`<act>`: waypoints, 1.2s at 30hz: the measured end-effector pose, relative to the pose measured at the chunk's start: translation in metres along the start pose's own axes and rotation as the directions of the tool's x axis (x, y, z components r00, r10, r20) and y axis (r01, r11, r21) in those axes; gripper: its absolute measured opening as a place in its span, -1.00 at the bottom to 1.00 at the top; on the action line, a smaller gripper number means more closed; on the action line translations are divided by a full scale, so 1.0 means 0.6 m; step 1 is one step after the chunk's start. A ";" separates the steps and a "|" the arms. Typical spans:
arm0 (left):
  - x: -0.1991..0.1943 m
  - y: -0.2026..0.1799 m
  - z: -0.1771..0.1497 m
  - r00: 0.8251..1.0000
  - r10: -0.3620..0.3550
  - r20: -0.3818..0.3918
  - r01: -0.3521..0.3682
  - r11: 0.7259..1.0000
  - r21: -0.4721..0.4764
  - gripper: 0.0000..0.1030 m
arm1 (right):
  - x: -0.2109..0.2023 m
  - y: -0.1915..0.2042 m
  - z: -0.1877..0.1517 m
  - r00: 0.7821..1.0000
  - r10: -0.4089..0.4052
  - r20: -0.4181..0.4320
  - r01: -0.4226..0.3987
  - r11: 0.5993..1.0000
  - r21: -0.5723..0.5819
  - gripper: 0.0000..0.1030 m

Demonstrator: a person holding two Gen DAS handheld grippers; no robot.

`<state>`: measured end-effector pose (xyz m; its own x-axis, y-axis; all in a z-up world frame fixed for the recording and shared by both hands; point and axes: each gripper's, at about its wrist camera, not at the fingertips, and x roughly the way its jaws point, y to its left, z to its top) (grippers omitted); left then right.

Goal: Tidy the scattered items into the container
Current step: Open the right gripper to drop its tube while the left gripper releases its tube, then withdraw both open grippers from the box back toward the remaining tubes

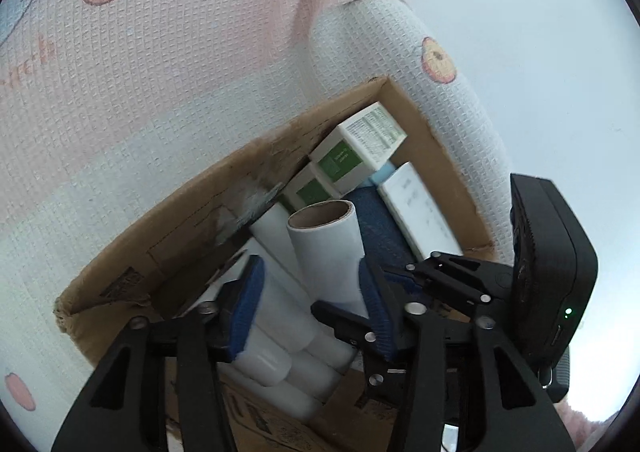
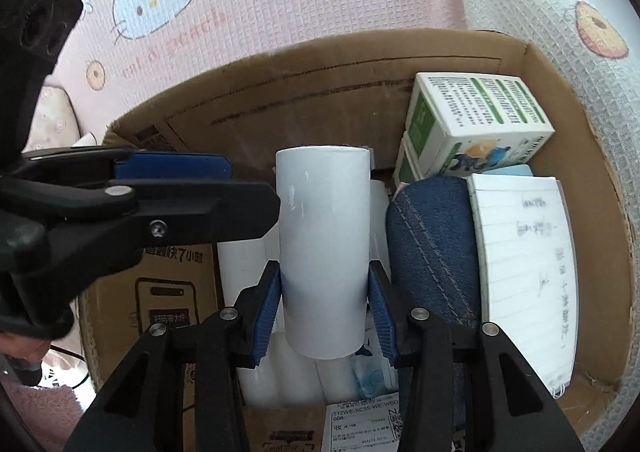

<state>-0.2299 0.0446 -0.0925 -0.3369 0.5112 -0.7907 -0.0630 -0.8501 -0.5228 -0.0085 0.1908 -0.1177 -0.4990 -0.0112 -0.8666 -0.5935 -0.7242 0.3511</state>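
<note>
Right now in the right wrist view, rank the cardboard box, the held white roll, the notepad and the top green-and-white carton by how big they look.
1. cardboard box
2. white roll and notepad: similar; the roll sits nearer, so unranked
3. green-and-white carton

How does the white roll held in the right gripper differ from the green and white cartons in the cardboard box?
The white paper roll is a plain cylinder; the green and white cartons are printed and rectangular. The roll is clamped in the right gripper; the cartons lie stacked in the cardboard box corner.
</note>
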 end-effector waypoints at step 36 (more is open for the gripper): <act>-0.010 0.000 -0.010 0.994 0.112 0.012 -0.113 0.986 0.124 -0.65 | 0.016 0.073 0.053 0.988 -0.121 -0.093 0.110 0.987 -0.115 -0.50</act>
<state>-0.2221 0.0424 -0.0894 -0.3527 0.4110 -0.8406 -0.1403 -0.9115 -0.3867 -0.0595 0.1811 -0.0997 -0.3623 0.0124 -0.9320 -0.5683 -0.7955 0.2103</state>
